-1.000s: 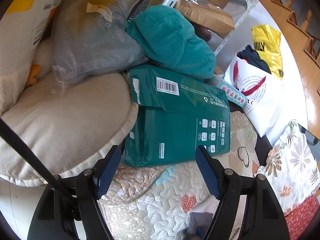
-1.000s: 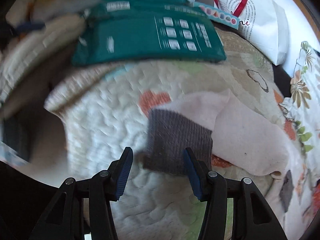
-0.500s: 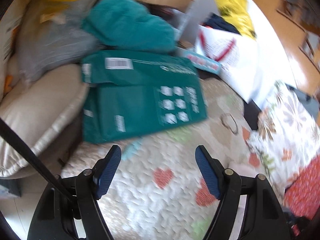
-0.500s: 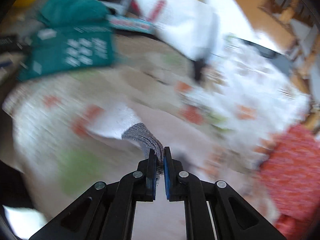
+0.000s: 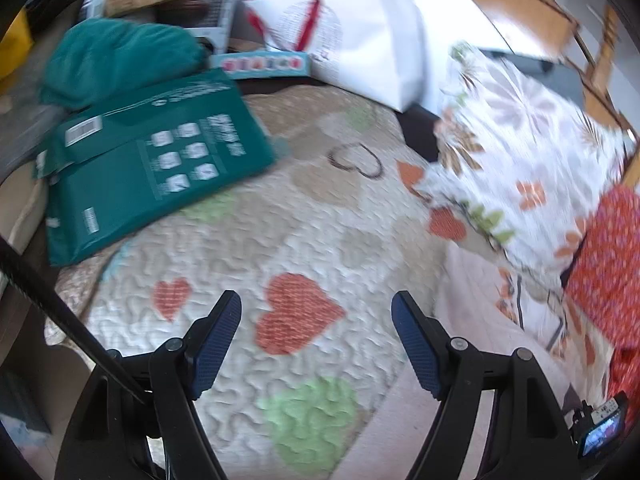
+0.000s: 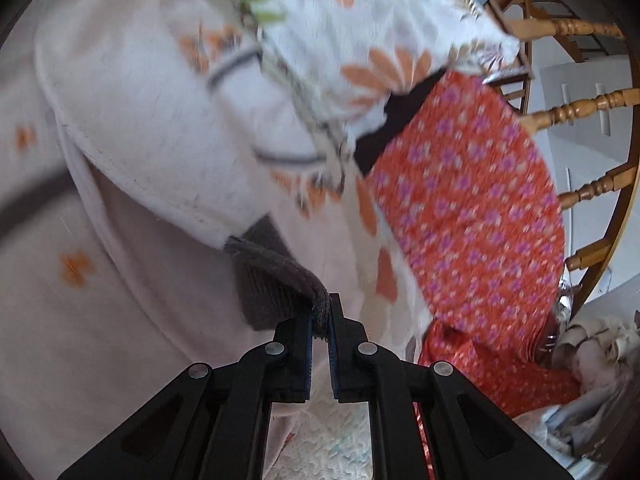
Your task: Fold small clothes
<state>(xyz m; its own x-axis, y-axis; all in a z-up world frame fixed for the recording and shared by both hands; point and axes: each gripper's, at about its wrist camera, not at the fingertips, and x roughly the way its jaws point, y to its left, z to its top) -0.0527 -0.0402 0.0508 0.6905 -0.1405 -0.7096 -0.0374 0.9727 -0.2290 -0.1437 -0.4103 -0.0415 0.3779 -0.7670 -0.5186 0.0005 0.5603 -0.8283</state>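
Observation:
In the right wrist view my right gripper (image 6: 320,312) is shut on the grey ribbed cuff (image 6: 276,276) of a small pale pink garment (image 6: 152,120) and holds it lifted and folded over. The garment has orange marks and dark stripes. In the left wrist view my left gripper (image 5: 316,308) is open and empty above a quilted bedspread (image 5: 304,216) with red and green hearts. Part of the pink garment (image 5: 472,292) lies to the right of that gripper.
A green flat package (image 5: 148,160) and a teal cushion (image 5: 116,60) lie at the far left. A white paper bag (image 5: 360,36) stands behind. A floral pillow (image 5: 520,136) and red patterned cloth (image 6: 472,200) are at the right, with wooden railings (image 6: 576,108) beyond.
My right gripper shut on the grey cuff and carried it to the right, folding the garment over. My left gripper swung right over the quilt, staying open.

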